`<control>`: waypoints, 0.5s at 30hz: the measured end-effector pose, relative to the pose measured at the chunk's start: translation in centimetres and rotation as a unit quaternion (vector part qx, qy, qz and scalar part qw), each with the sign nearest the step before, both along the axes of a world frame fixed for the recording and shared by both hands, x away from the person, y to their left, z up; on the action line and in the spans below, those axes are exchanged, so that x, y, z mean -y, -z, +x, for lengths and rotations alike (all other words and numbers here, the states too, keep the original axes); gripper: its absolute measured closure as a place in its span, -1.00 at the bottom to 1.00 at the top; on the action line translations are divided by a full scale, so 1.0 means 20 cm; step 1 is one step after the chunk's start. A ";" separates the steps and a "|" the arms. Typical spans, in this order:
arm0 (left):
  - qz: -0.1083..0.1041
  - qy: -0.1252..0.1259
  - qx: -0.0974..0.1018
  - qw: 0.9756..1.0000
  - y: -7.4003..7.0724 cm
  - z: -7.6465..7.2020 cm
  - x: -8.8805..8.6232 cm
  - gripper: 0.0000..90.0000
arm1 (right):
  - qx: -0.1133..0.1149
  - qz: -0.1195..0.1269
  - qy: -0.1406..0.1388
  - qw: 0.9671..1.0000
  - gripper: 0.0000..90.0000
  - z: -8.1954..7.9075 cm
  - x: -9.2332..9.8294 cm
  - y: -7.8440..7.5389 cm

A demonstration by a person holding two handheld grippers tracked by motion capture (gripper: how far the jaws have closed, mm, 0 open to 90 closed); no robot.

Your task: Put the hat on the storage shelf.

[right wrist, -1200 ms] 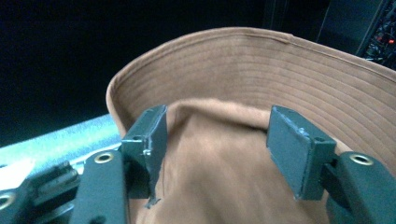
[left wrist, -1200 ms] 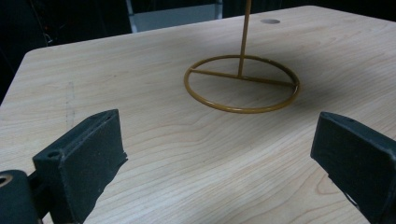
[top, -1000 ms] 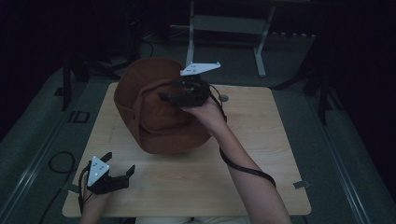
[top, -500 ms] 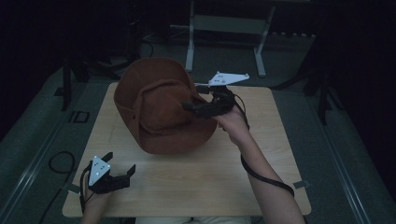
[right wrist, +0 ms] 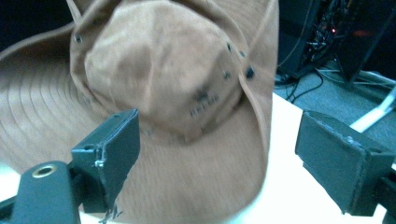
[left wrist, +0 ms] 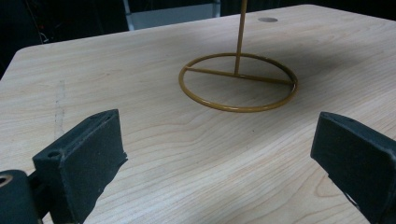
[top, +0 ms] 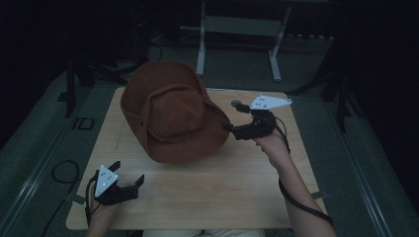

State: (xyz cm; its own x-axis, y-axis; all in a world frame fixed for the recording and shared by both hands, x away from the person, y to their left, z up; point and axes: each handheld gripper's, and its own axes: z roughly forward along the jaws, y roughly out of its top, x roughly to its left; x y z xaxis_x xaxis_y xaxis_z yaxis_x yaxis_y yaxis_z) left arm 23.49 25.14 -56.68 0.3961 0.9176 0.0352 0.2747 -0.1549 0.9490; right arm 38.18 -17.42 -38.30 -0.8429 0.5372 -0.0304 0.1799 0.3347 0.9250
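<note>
A brown wide-brimmed hat (top: pixel 173 116) stands over the middle-left of the wooden table (top: pixel 222 197), with its crown tilted toward me. My right gripper (top: pixel 231 115) hovers just right of the brim. Its jaws have just been opening and now stand wide with nothing between them. In the right gripper view the hat (right wrist: pixel 187 93) looms close ahead of the right gripper (right wrist: pixel 215 149). My left gripper (top: pixel 129 172) rests at the table's front left, open and empty. In the left gripper view the left gripper (left wrist: pixel 219 149) faces a gold wire stand (left wrist: pixel 238 81), a ring base with an upright rod.
Beyond the table's far edge stands a metal frame with pale legs (top: pixel 202 44). A cable loop (top: pixel 59 173) lies on the floor at the left. The right hand's cable (top: pixel 301 205) hangs off the table's right front. Bare wood lies along the front and right of the table.
My right gripper has let go of the hat's crown and drawn away to the right and a little down, opening as it went. The hat stays put. The left gripper has not moved.
</note>
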 end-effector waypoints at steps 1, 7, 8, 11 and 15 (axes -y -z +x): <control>-0.001 -0.001 0.000 1.000 0.00 0.00 0.00 -0.93 | 0.000 -0.002 0.002 1.000 -0.69 -0.01 0.02 0.02; -0.004 -0.014 0.002 1.000 0.00 0.00 -0.02 -0.93 | 0.004 -0.021 0.022 1.000 -0.68 -0.04 0.17 0.13; -0.007 -0.016 0.004 1.000 0.00 0.00 -0.02 -0.93 | 0.003 -0.023 0.025 0.999 -0.68 -0.05 0.19 0.15; -0.006 -0.016 0.001 1.000 0.00 0.00 -0.02 -0.93 | -0.014 -0.020 0.037 0.999 -0.68 -0.07 0.27 0.23; -0.005 -0.018 0.000 1.000 0.00 0.00 -0.02 -0.93 | -0.028 -0.014 0.057 0.998 -0.68 -0.10 0.36 0.35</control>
